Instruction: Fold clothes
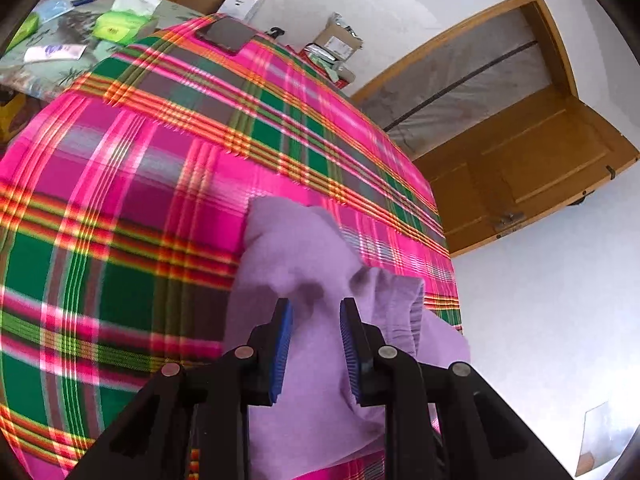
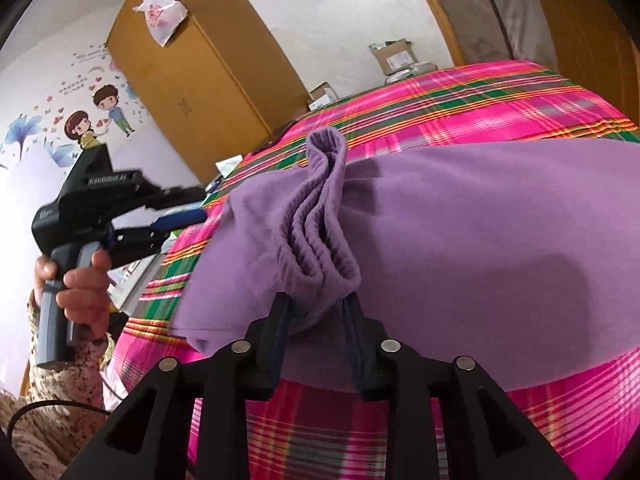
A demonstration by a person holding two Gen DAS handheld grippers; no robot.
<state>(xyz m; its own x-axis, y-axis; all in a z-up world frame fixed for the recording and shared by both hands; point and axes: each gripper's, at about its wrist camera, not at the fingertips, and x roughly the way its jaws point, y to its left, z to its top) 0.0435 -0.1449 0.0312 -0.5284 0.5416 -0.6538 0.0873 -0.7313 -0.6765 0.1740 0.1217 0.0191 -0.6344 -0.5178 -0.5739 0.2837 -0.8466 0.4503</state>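
Right claw (image 2: 316, 312) clamps bunched waistband of purple garment (image 2: 460, 240) on plaid bed (image 2: 500, 112); left claw (image 1: 316, 316) apparently open over cloth, at right view's 9 o'clock.

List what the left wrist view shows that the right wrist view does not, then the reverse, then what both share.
Only the left wrist view: a phone lying on the far part of the bed, green packets beyond it, an open wooden door, and the left gripper open over the cloth.

Only the right wrist view: cartoon wall stickers, a plastic bag on the wardrobe, the person's hand, and the right gripper shut on the bunched waistband.

Both: the purple garment on the plaid bedspread.
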